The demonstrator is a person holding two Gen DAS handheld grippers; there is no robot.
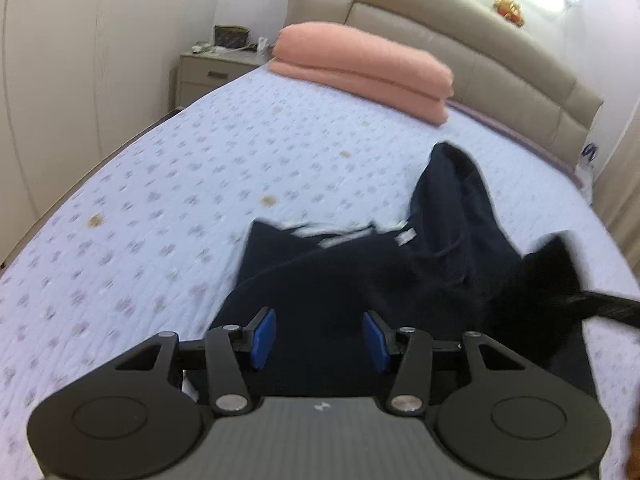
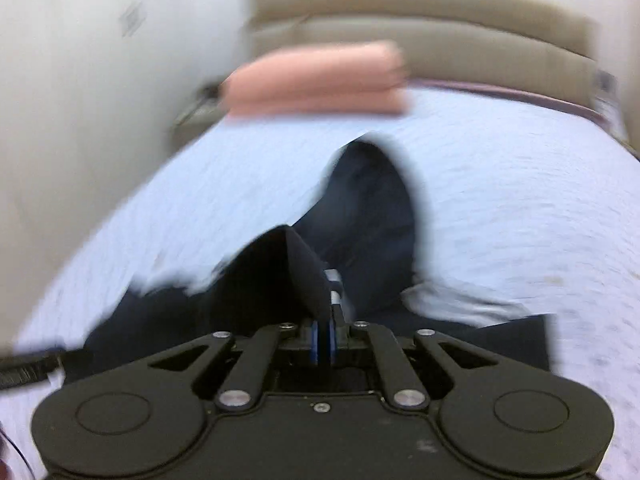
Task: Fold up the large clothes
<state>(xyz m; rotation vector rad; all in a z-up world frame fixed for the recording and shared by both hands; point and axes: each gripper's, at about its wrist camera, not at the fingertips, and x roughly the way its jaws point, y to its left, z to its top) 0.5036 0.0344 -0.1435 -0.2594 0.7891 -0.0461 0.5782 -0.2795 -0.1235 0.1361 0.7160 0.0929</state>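
Observation:
A dark navy garment (image 1: 400, 272) lies crumpled on the bed, one part stretching toward the headboard, with a white label showing near its collar. My left gripper (image 1: 320, 338) hovers over its near edge with the blue pads (image 1: 264, 338) well apart; the cloth lies under them, not pinched. In the blurred right wrist view, my right gripper (image 2: 323, 342) has its pads together, and a fold of the dark garment (image 2: 304, 276) stands up from between them. That lifted corner also shows at the right of the left wrist view.
The bed has a pale blue patterned quilt (image 1: 180, 200). A folded pink blanket (image 1: 360, 68) lies by the beige padded headboard (image 1: 500, 56). A nightstand (image 1: 212, 76) with small items stands at the bed's far left, beside a white wall.

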